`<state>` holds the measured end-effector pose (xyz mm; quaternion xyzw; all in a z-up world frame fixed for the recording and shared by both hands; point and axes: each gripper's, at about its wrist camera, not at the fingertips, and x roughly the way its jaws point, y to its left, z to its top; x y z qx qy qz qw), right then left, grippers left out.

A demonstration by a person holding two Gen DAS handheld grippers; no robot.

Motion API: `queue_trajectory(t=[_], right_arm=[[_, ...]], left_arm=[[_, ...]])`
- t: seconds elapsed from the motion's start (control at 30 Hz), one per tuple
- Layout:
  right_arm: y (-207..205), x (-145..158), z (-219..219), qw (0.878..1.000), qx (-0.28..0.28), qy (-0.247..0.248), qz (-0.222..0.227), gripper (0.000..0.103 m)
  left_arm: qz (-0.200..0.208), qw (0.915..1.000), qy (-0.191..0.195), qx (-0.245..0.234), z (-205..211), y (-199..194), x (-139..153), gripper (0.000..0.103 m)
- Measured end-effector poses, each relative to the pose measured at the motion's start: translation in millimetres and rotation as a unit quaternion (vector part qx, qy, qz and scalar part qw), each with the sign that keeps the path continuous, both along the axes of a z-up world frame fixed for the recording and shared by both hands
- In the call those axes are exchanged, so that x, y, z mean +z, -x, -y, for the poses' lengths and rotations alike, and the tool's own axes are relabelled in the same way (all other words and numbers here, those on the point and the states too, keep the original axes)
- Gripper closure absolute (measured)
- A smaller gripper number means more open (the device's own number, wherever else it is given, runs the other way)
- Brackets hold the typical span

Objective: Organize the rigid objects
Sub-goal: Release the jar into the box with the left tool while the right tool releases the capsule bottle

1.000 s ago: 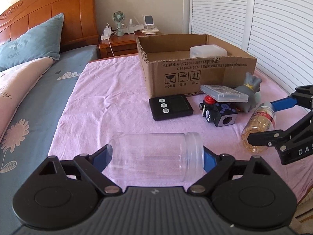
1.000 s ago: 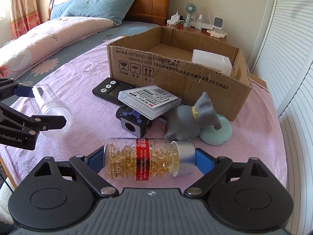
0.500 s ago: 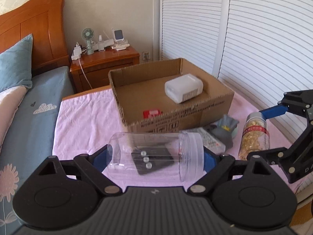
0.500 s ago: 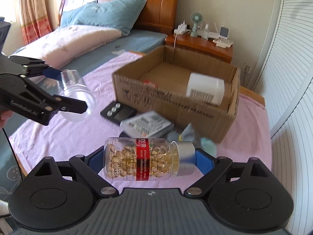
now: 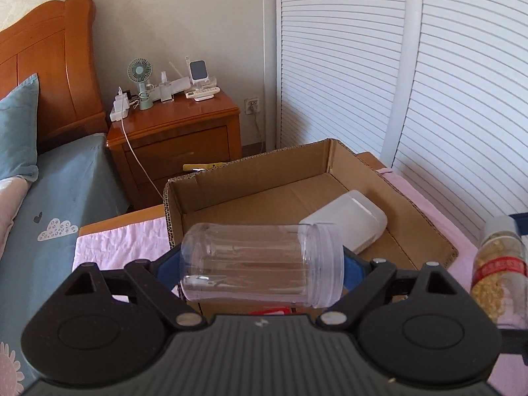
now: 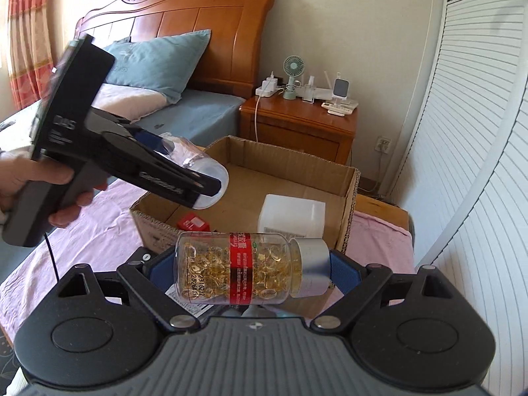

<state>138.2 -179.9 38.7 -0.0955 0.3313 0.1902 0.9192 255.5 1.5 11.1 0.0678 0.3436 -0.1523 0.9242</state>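
Above a pink-covered bed [image 6: 99, 241], two handheld grippers each carry one container over a single open cardboard box [image 5: 330, 171]. Jaws of the left gripper [image 5: 262, 264] are clamped on the ends of one empty clear plastic jar [image 5: 260, 260], held sideways over the box's near-left corner; the right wrist view shows the same jar [image 6: 198, 171] in front of the person's left hand [image 6: 36, 184]. Jaws of the right gripper [image 6: 246, 269] are closed on one capsule bottle [image 6: 237, 269] with a red label and silver cap, lying sideways just before the box's near wall. Inside the box lie one white plastic container [image 5: 349, 221] and one small red box [image 6: 193, 222]. Behind stand one wooden nightstand [image 5: 175, 138] bearing one small green fan [image 5: 140, 72], a wooden headboard [image 6: 184, 33], one blue pillow [image 6: 155, 62] and white louvered doors [image 5: 445, 82].
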Motion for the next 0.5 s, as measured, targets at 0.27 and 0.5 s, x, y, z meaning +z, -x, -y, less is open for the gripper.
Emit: queue_trajectory(t=[0.27,0.5], right_arm=[[-16,-4,-2,1.0,-0.008,0.0,-0.012,0.008],[-46,-3,0,1.0,-0.018,-0.007,-0.022,0.008]], left_arm=[[-0.022,0.999,0.029,0.026,-18,3,-3,0.009],[-0.023,0.9984,0.047,0.023,-30,58,14,0.004]])
